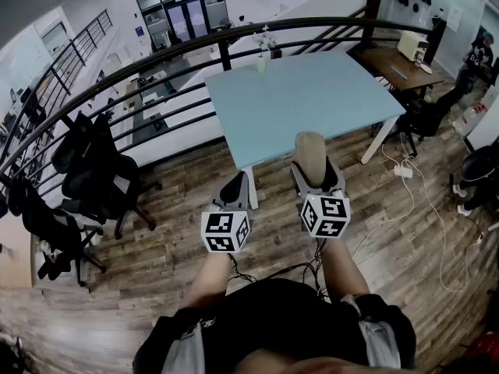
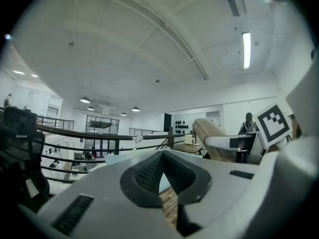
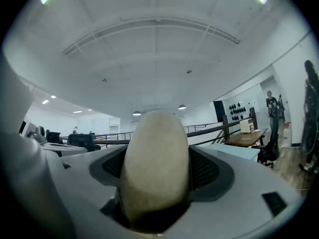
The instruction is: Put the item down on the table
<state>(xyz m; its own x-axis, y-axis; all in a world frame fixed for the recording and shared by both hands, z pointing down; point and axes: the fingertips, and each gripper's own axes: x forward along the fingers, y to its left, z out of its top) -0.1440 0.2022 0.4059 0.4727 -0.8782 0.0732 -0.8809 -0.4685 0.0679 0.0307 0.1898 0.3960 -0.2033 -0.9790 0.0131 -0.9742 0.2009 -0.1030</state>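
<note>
A beige oval item [image 1: 312,158], shaped like a bread roll, stands upright between the jaws of my right gripper [image 1: 317,179], which is shut on it. In the right gripper view the item [image 3: 155,168] fills the gap between the dark pads [image 3: 204,169]. It hangs over the near edge of the light blue table [image 1: 304,100]. My left gripper [image 1: 234,189] is held beside it, over the wooden floor, shut with nothing in it; its pads [image 2: 149,176] meet at the tips in the left gripper view.
A small vase of flowers [image 1: 262,59] stands at the table's far edge. A curved black railing [image 1: 156,57] runs behind the table. Black office chairs [image 1: 93,170] stand at the left. A wooden desk [image 1: 398,65] and floor cables [image 1: 413,185] lie to the right.
</note>
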